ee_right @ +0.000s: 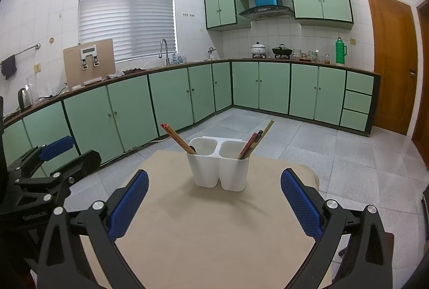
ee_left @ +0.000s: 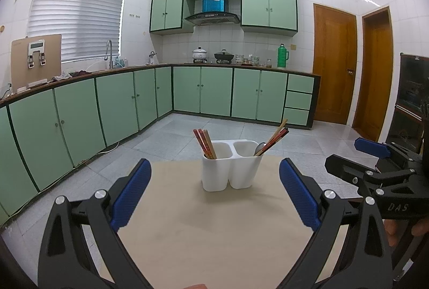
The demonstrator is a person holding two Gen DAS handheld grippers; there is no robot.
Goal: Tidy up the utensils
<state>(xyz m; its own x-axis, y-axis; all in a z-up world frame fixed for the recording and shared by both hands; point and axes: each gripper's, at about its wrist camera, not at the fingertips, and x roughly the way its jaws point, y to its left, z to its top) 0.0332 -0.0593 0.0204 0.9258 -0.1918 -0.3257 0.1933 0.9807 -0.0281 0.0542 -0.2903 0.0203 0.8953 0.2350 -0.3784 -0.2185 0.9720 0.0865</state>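
the left hand-held gripper point(ee_left: 214, 192) sits closest to its own camera, its blue-padded fingers point(ee_left: 131, 193) spread wide with nothing between them, hovering over the near part of the beige counter point(ee_left: 214, 235). from the right wrist view it shows at the far left edge, off the counter's left side. the right hand-held gripper point(ee_right: 214, 200) is likewise wide open and empty above the near part of the counter; in the left wrist view it appears at the right edge, with part of a hand point(ee_left: 402, 230) under it.

further in, on the counter, stands a white utensil holder point(ee_left: 230, 171) with two compartments side by side, upright and well ahead of both sets of fingers. going left to right: the left compartment holds a bundle of red and tan chopsticks point(ee_left: 205, 143) leaning out to the left. the right compartment holds a metal spoon point(ee_left: 259, 147), bowl up, and more chopsticks point(ee_left: 276, 137) leaning out to the right, one pale stick longer than the dark red ones. in the right wrist view the spoon is hidden.

behind, a tiled floor point(ee_left: 187, 133) runs to green cabinets point(ee_left: 107, 101) along the wall.
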